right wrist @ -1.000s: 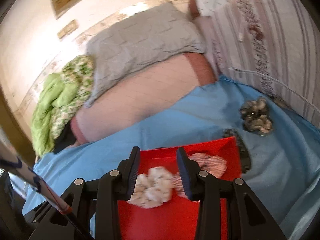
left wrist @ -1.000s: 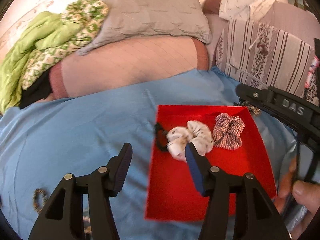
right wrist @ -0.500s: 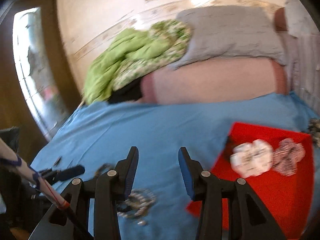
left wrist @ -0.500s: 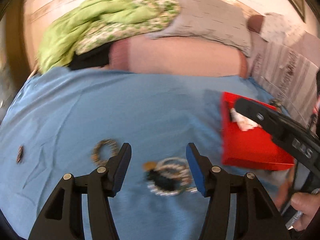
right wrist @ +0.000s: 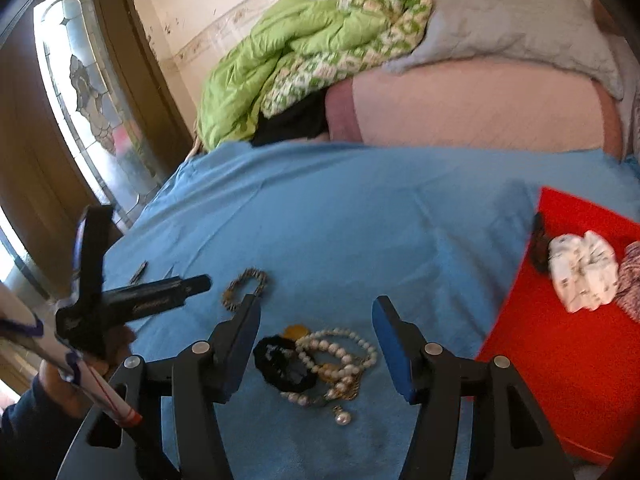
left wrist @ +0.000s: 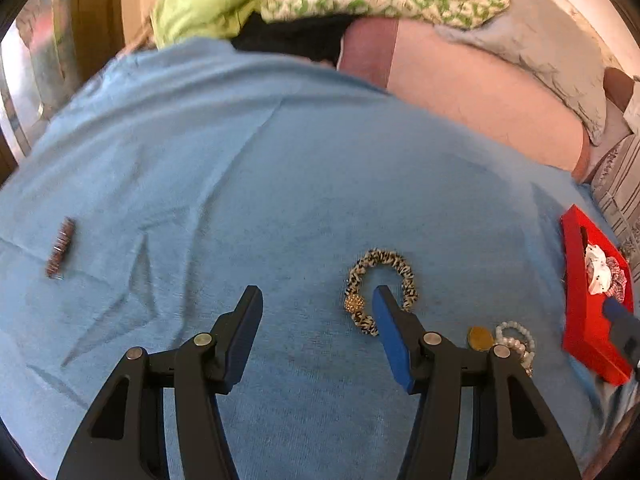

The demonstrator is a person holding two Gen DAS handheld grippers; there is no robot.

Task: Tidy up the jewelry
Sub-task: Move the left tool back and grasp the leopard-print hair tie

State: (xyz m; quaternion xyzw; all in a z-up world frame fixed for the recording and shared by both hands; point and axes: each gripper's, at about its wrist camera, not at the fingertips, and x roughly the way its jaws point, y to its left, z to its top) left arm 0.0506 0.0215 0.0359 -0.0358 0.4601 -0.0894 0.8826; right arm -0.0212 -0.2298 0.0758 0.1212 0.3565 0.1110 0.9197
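My left gripper (left wrist: 317,300) is open and empty above the blue sheet; a leopard-print hair band (left wrist: 380,290) lies just right of it, by the right fingertip. A pearl bracelet pile (left wrist: 514,342) lies further right. My right gripper (right wrist: 316,312) is open and empty, with the pearl bracelets (right wrist: 340,360) and a black scrunchie (right wrist: 280,364) on the sheet between its fingers. The red tray (right wrist: 560,344) holds a white scrunchie (right wrist: 582,276) and a checked one (right wrist: 632,280); the tray also shows in the left wrist view (left wrist: 580,312).
A small brown hair clip (left wrist: 60,248) lies far left on the blue sheet (left wrist: 280,184). Pink bolster (right wrist: 472,108), grey pillow (right wrist: 520,24) and green quilt (right wrist: 288,60) line the back. A wooden door with glass (right wrist: 80,92) stands left. The leopard band shows left (right wrist: 244,284).
Both grippers swung left, away from the red tray, toward the loose jewelry. The leopard band now sits by the left gripper; the pearl pile sits between the right fingers.
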